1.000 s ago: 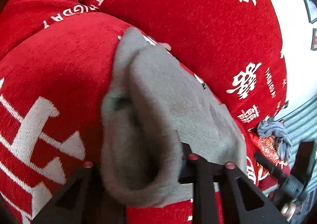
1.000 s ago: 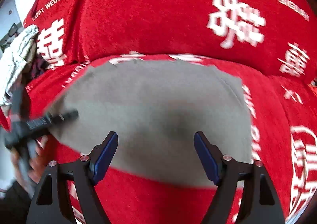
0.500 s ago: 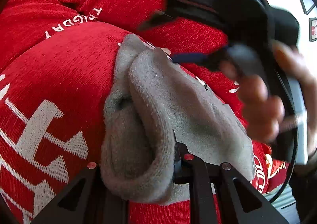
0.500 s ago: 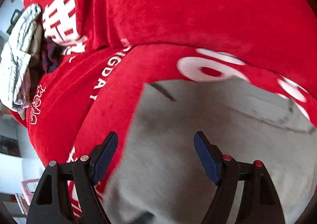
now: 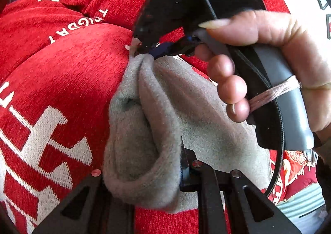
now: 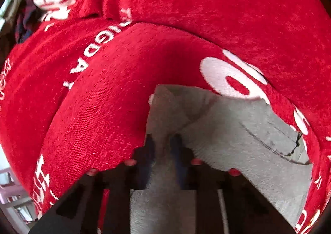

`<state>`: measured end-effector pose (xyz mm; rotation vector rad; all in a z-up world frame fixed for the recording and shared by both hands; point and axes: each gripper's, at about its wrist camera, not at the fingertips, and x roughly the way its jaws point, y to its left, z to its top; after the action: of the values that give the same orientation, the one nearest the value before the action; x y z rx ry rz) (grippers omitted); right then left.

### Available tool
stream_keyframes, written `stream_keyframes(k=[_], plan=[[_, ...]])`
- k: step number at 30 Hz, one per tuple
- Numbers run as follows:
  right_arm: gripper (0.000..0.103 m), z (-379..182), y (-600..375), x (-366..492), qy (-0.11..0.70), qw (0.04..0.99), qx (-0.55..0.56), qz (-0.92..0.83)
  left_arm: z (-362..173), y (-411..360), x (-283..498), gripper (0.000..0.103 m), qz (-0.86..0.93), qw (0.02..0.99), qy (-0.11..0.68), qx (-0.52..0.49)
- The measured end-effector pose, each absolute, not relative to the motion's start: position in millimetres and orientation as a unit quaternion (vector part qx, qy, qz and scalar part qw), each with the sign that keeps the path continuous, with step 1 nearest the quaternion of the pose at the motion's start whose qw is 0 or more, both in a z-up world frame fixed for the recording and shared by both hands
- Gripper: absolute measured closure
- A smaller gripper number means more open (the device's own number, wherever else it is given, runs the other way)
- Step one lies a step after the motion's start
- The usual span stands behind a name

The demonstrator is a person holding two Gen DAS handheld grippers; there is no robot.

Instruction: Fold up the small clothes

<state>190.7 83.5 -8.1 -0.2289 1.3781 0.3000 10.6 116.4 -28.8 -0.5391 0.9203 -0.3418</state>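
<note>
A small grey fleece garment [image 5: 198, 114] lies on a red cushion with white lettering [image 5: 62, 72]. My left gripper [image 5: 165, 172] is shut on the garment's near edge, which bunches up in a thick fold over its fingers. My right gripper [image 5: 153, 52], held in a hand, is shut on the garment's far corner. In the right wrist view the garment [image 6: 238, 143] fills the lower right, and the right gripper [image 6: 162, 147] pinches a raised ridge of it between its blue pads.
Red cushions with white characters [image 6: 186, 6] fill both views, with a seam between seat and backrest. A grey and dark cloth heap [image 6: 24, 25] sits at the far left of the right wrist view. A white wall [image 5: 306, 6] lies at the upper right.
My right gripper moved across to the garment's far corner and closed on it; one second ago it was open over the flat garment. My left gripper kept its hold.
</note>
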Motion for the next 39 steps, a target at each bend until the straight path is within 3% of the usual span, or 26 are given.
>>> stream_keyframes(k=[2,4,5,6,7,11,13,14,15,22,26,39], plan=[[0.085,-8,85,185,0.627,0.758,-0.115,0.137,-28,113,9,0.086,-0.157,0.852,0.436,-0.245],[0.074,-8,94,183,0.630,0.757,-0.115,0.127,-27,109,7,0.086,-0.150,0.859,0.432,-0.232],[0.050,-8,99,182,0.634,0.753,-0.119,0.129,-27,108,6,0.086,-0.147,0.861,0.430,-0.227],[0.020,-9,105,181,0.635,0.750,-0.132,0.131,-26,105,5,0.086,-0.145,0.863,0.429,-0.223],[0.014,-11,113,179,0.626,0.753,-0.157,0.126,-27,105,4,0.086,-0.145,0.864,0.429,-0.220],[0.028,-22,120,178,0.614,0.760,-0.179,0.119,-27,108,5,0.086,-0.151,0.860,0.431,-0.229],[0.054,-18,115,181,0.612,0.763,-0.182,0.104,-28,110,6,0.086,-0.154,0.857,0.433,-0.235],[0.074,-16,110,183,0.613,0.762,-0.184,0.097,-29,110,7,0.086,-0.154,0.857,0.433,-0.235],[0.083,-13,104,185,0.616,0.761,-0.173,0.101,-28,110,8,0.086,-0.153,0.858,0.432,-0.233],[0.085,14,67,184,0.600,0.783,-0.088,0.143,-11,99,-5,0.086,-0.142,0.871,0.424,-0.204],[0.085,35,49,183,0.590,0.788,-0.070,0.165,5,85,-11,0.091,-0.134,0.885,0.411,-0.171],[0.085,61,3,184,0.555,0.809,-0.002,0.196,25,53,-6,0.093,-0.115,0.894,0.417,-0.119]])
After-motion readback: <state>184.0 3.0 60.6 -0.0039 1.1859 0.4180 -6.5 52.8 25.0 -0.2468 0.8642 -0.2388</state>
